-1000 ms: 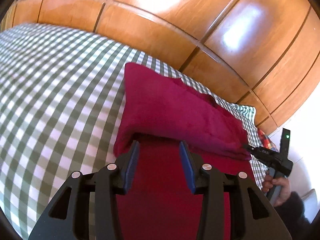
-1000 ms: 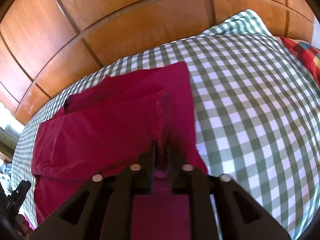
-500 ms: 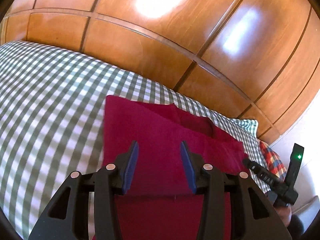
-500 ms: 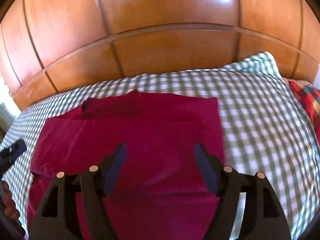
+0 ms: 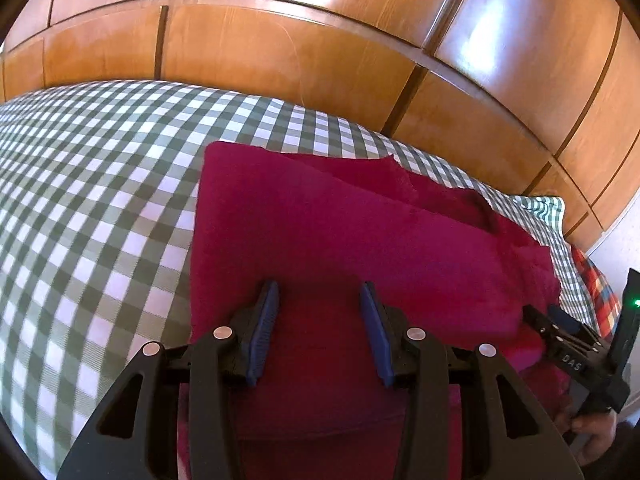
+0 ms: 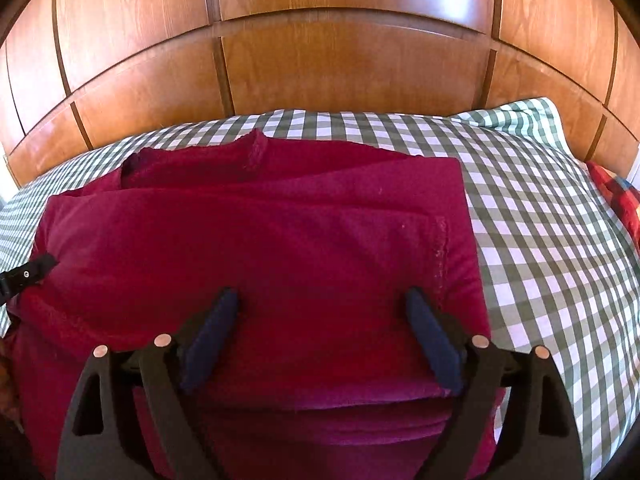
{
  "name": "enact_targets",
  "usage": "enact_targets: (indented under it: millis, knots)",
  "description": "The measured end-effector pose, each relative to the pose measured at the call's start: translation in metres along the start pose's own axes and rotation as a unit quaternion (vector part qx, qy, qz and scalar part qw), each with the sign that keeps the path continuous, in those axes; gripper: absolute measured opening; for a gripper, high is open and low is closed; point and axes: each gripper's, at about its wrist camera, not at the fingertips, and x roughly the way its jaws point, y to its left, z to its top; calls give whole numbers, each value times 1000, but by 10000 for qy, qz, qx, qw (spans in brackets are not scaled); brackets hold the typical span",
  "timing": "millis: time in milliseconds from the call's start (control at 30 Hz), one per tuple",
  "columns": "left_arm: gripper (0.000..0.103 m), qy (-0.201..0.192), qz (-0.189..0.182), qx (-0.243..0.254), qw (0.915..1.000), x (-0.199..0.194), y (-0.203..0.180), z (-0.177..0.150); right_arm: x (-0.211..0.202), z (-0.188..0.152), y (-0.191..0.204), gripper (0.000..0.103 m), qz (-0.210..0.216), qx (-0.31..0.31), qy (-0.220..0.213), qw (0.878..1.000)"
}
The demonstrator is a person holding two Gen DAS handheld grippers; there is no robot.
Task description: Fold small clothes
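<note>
Crimson garment [image 6: 256, 248] lies folded over itself on the checked bedspread [image 6: 552, 248], near its far edge under the wooden headboard [image 6: 344, 64], likely laid flat so the fold holds. Both tools tilt downward above the garment's near half: the left gripper [image 5: 319, 330] has its fingers partly spread and empty, while the right gripper [image 6: 320, 336] is opening wide, pinching nothing.

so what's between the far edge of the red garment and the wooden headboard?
Only a strip of checked bedsheet lies between the red garment and the wooden headboard, nothing else on it. Clearest in the right wrist view; the left wrist view agrees.
</note>
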Motion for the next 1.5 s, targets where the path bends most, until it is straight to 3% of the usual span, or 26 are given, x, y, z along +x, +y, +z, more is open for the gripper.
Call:
enact_targets:
  millis: [200,333,400,500,633,767,900,1167,1333,1500]
  knots:
    - [52,-116,-110,-58,9999,-40,-8,-20,-1,3,1,87,-67,-37,31,10000]
    - [52,49,183,262,9995,-30,-9,-39,-21,4,15,90,-449,-317,-5,9985]
    - [52,58,207,304,9993,-26,-5,-42,-35,-5,23,91,-371,-497,-102,9980]
    - [53,19,334,441,9985,-19,-9,-45,-33,-20,34,93,-625,-985,-57,9932]
    - [53,48,270,393,9989,-21,-7,-43,-20,-21,25,100,-569,-753,85,9955]
    - [53,-1,162,296,9994,-50,-4,-45,-26,-20,18,100,-478,-614,90,9969]
    - [57,-141,279,443,9985,-84,4,-62,-41,-21,12,101,-469,-366,98,9982]
    - [57,114,191,-94,9997,-130,55,-110,-81,-65,-12,101,-523,-662,435,9955]
    - [57,207,-109,-190,9995,-152,72,-139,-104,-100,-46,101,-225,-363,808,9958]
    - [57,381,-532,-53,9978,-165,68,-161,-135,-145,-66,100,537,39,1147,9919]
